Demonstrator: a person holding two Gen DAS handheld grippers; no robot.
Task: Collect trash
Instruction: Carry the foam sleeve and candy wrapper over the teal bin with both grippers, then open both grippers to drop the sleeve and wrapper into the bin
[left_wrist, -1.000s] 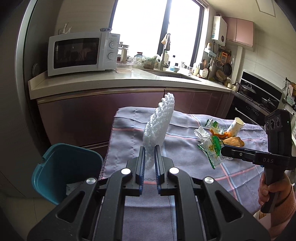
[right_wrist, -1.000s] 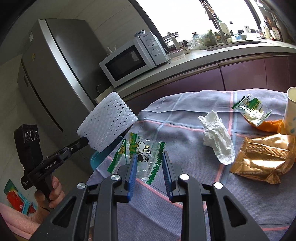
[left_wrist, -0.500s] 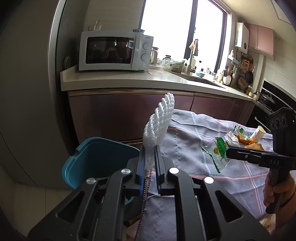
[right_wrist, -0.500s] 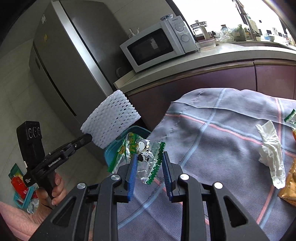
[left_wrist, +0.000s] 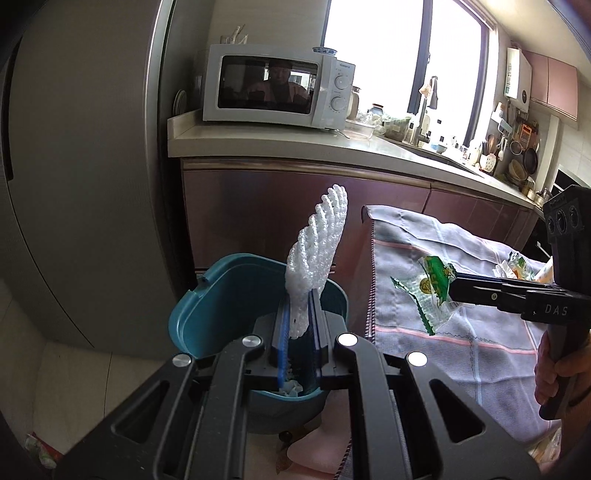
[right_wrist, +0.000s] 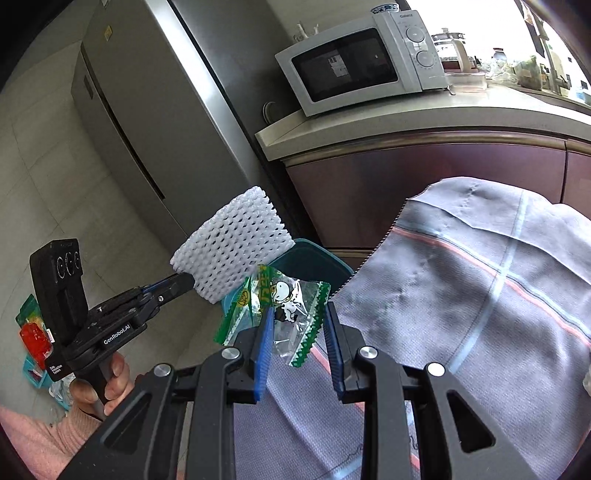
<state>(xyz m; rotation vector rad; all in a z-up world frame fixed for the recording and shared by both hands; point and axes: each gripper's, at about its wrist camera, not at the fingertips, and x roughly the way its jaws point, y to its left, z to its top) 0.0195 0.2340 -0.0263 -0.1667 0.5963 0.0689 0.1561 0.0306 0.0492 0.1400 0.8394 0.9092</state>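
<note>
Left wrist: left gripper (left_wrist: 298, 325) jaws clamped on white foam mesh sleeve (left_wrist: 317, 258), frame centre, above teal plastic bin (left_wrist: 207, 295).
Right wrist: right gripper (right_wrist: 297, 332) jaws pinching clear green-edged snack wrapper (right_wrist: 284, 306), centre, over grey checked desk cloth (right_wrist: 480, 295) edge, bin behind.

White foam net (left_wrist: 317, 258), glossy clear plastic wrapper (right_wrist: 284, 306), smooth teal plastic bin (left_wrist: 221, 295), woven cloth (right_wrist: 480, 295)
</note>
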